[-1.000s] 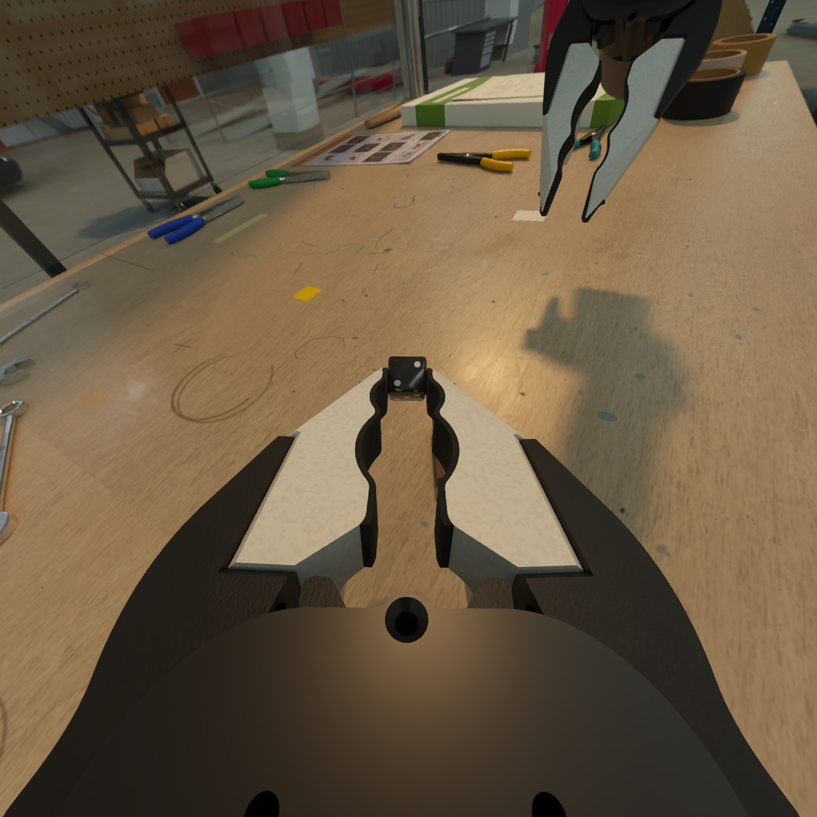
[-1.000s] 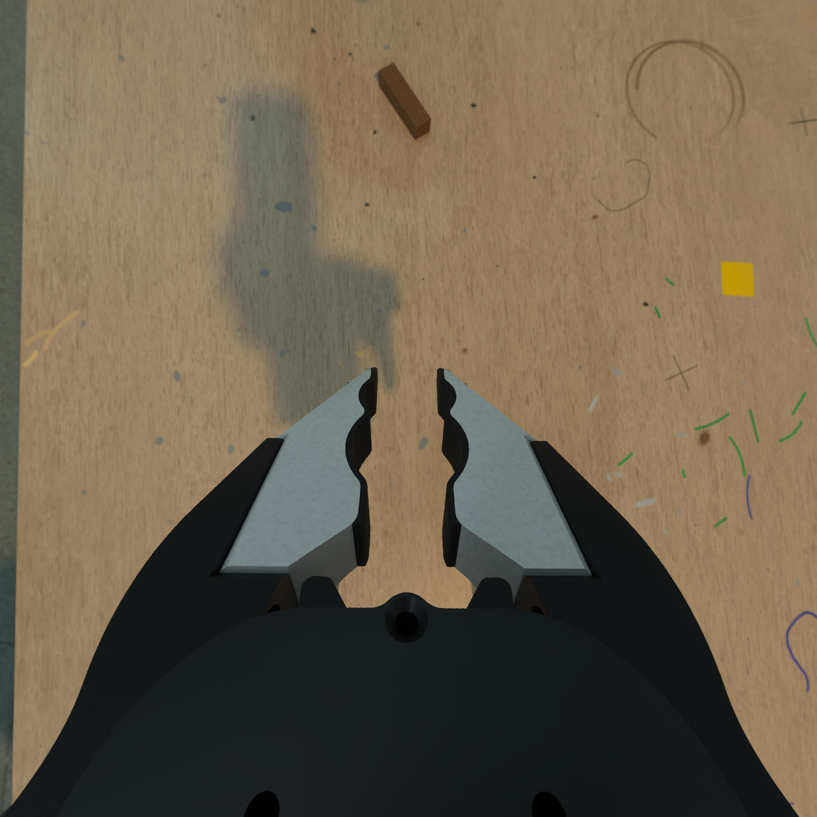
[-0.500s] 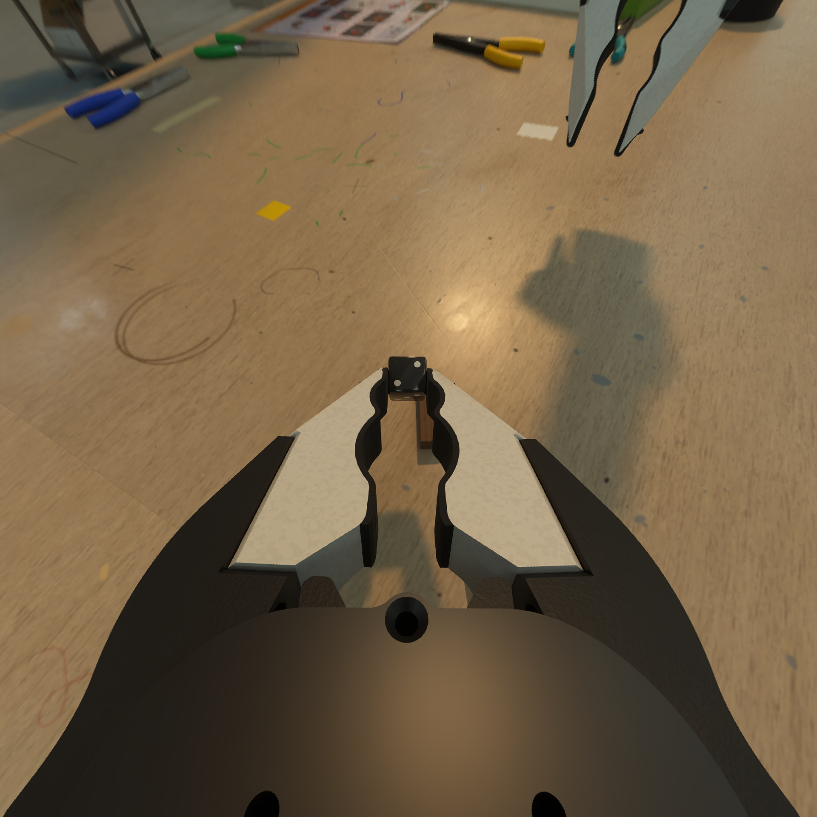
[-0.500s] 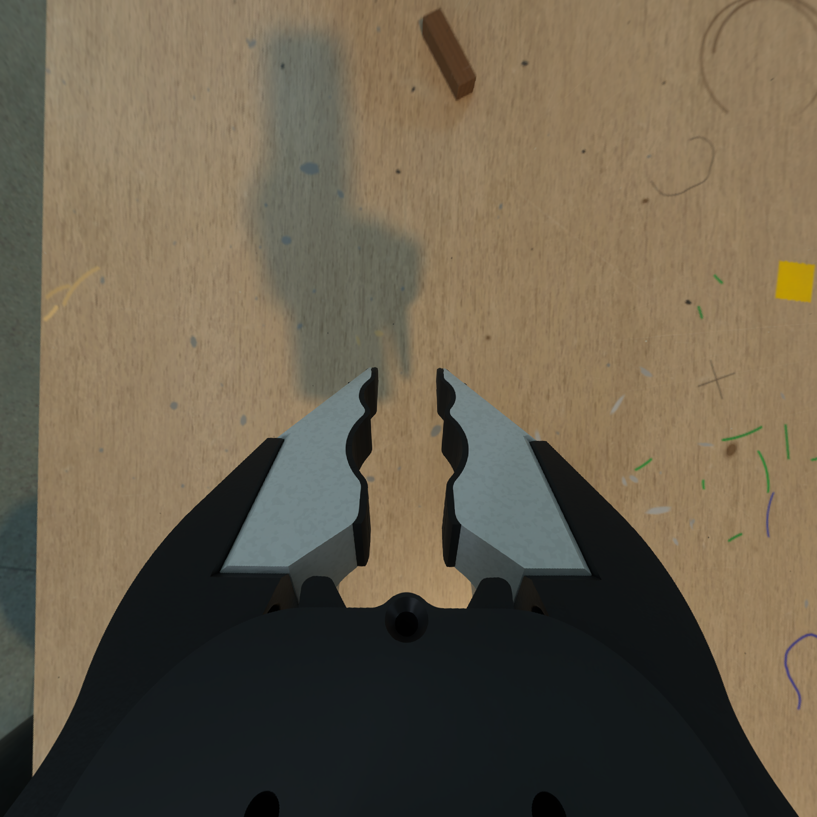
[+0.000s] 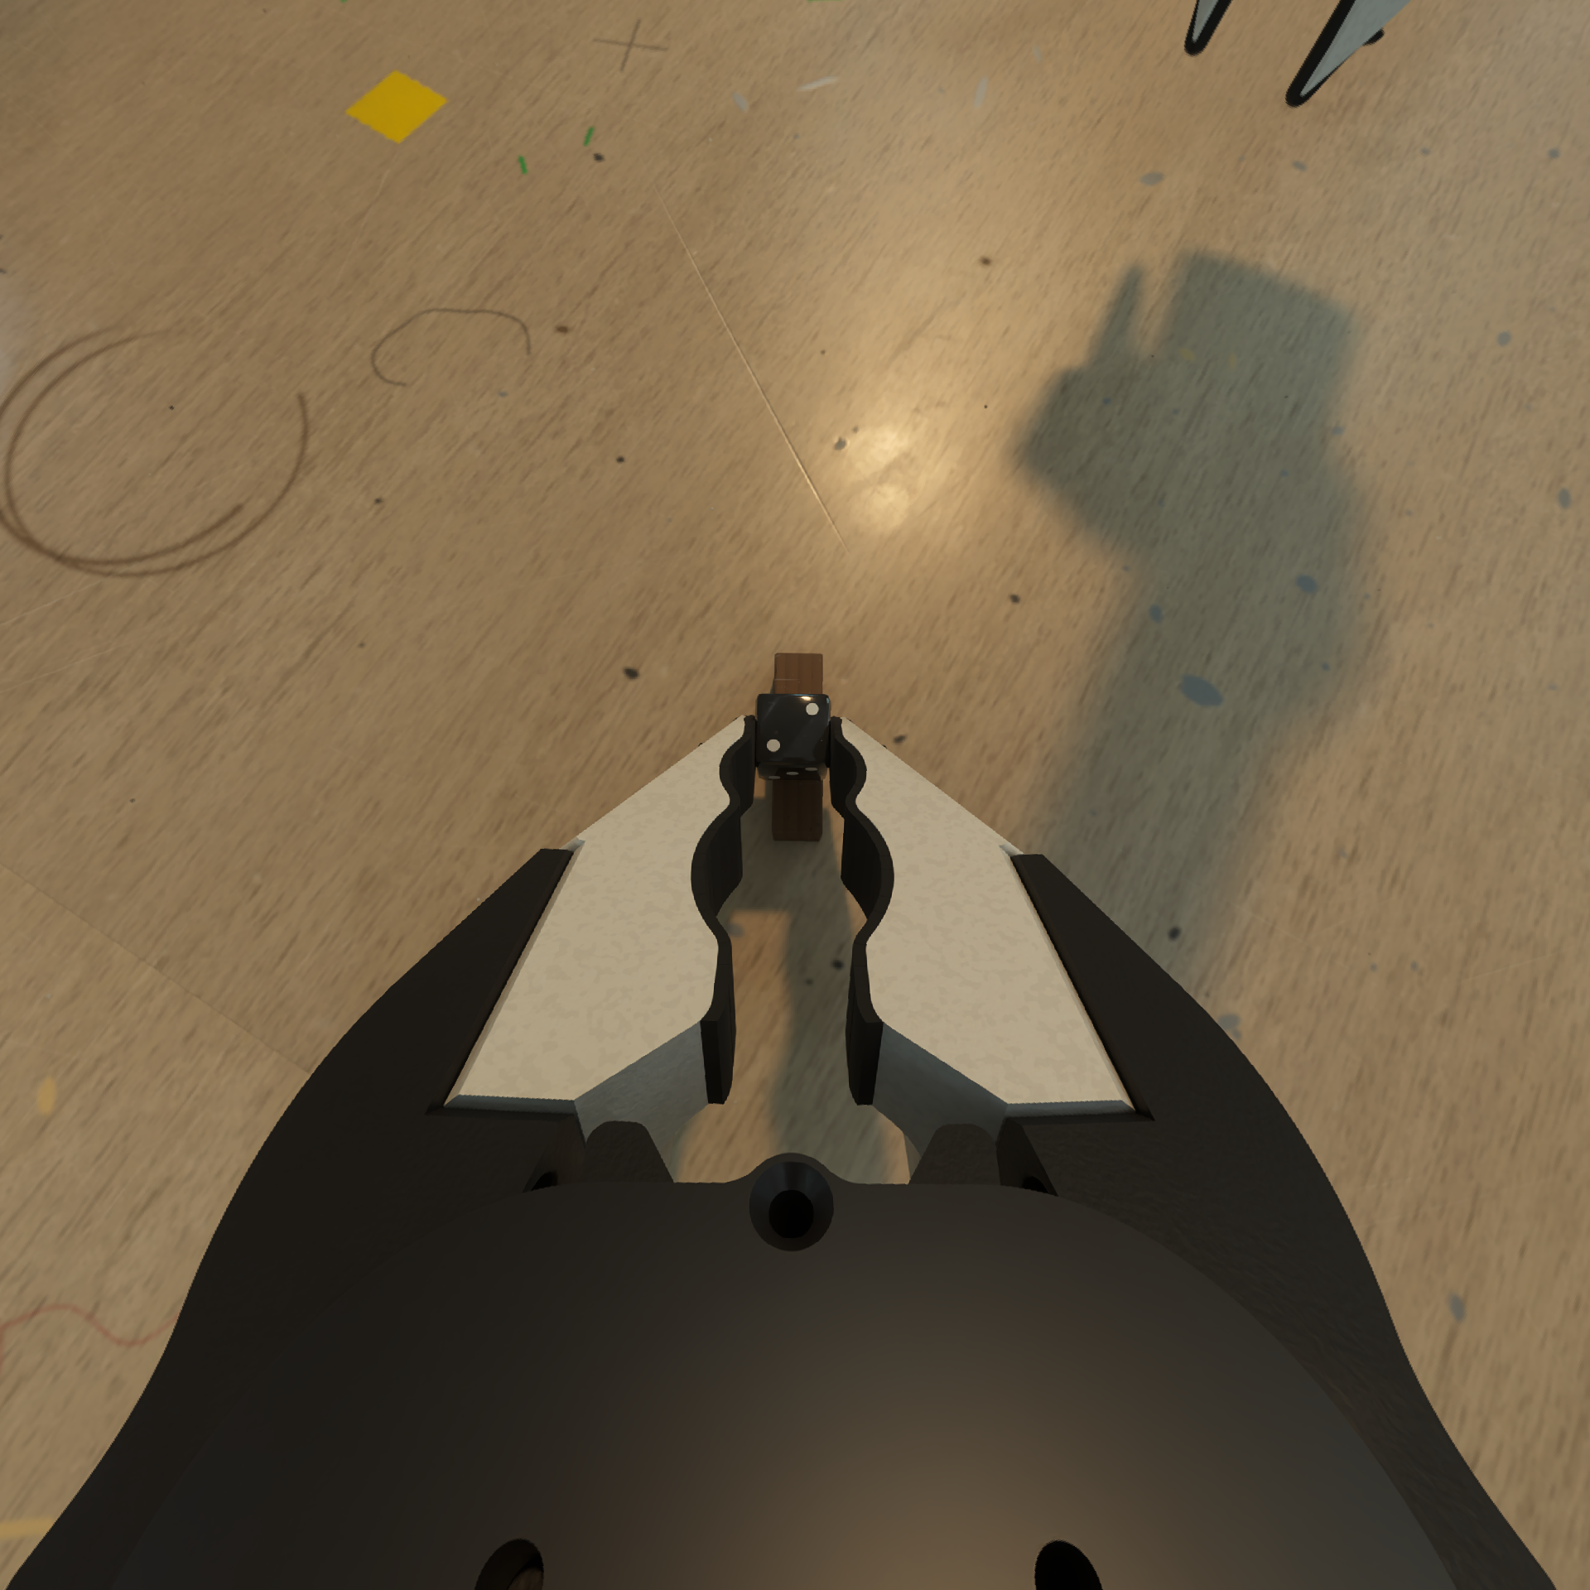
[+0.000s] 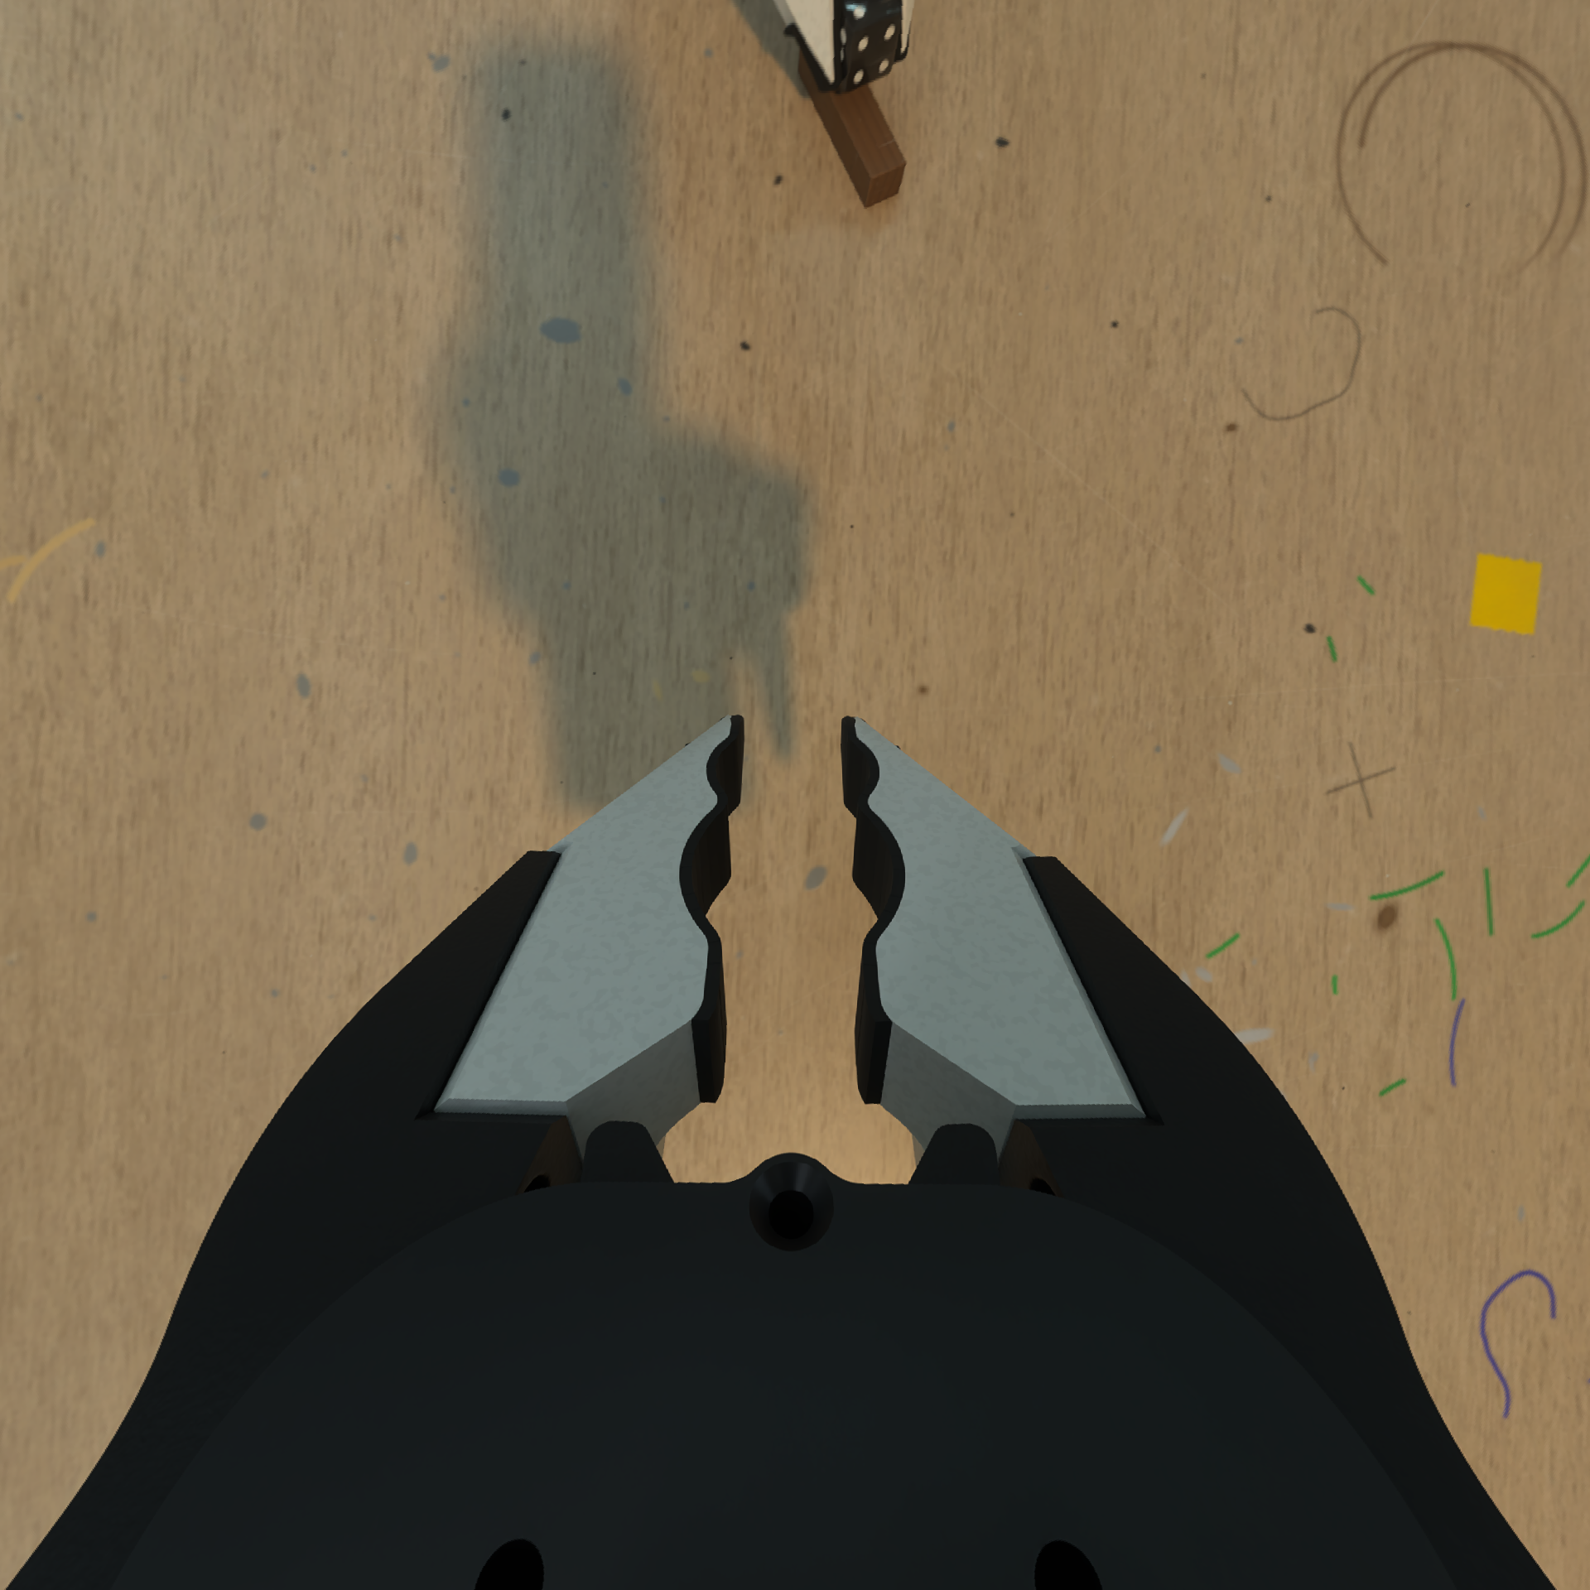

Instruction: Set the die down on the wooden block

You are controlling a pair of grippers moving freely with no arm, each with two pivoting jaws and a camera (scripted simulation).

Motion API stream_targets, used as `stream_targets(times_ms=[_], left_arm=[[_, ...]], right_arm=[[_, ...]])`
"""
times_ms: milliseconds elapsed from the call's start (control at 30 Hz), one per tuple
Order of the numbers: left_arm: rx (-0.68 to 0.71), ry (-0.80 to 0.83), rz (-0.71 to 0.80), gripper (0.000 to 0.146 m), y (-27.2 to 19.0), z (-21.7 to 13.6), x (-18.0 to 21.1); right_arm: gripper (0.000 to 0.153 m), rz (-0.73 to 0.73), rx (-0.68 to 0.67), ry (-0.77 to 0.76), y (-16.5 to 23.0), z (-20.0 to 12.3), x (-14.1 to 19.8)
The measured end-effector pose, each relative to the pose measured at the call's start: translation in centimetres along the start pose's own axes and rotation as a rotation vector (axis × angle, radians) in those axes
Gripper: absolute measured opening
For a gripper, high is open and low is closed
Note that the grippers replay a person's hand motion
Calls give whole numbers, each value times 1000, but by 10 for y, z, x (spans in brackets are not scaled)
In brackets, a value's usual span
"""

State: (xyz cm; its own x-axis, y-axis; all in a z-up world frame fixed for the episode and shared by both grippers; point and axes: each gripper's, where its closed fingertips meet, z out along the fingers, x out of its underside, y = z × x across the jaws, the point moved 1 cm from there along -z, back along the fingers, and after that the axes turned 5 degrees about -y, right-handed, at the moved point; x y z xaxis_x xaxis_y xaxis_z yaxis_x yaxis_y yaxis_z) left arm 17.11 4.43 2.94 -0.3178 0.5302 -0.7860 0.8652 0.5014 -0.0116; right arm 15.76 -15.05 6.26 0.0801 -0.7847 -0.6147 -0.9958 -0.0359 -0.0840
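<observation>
My left gripper [image 5: 793,730] is shut on a small black die [image 5: 793,744] with white pips, held at the fingertips. A small dark brown wooden block [image 5: 798,673] lies on the table right under the die, showing beyond it and between the fingers. I cannot tell if die and block touch. In the right wrist view the die [image 6: 873,39] sits over the far end of the block [image 6: 865,150], with a left finger [image 6: 804,34] beside it. My right gripper [image 6: 791,731] is open and empty, high above the table; its tips [image 5: 1245,69] show at top right.
The light wooden tabletop [image 5: 1118,774] carries a yellow square marker [image 5: 396,105], pen-drawn circles [image 5: 146,456] and green scribbles [image 6: 1445,938]. The right gripper's shadow [image 5: 1204,447] falls to the right of the block.
My left gripper carried the die forward and tilted down until it came over the block. The die and left fingers have entered the top of the right wrist view.
</observation>
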Motion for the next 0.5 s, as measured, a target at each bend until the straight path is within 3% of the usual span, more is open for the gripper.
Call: stream_targets(times_ms=[500], left_arm=[[34,-35,-16,24,-2,1,-5]], right_arm=[[30,18,59,-90,-28,12,-11]])
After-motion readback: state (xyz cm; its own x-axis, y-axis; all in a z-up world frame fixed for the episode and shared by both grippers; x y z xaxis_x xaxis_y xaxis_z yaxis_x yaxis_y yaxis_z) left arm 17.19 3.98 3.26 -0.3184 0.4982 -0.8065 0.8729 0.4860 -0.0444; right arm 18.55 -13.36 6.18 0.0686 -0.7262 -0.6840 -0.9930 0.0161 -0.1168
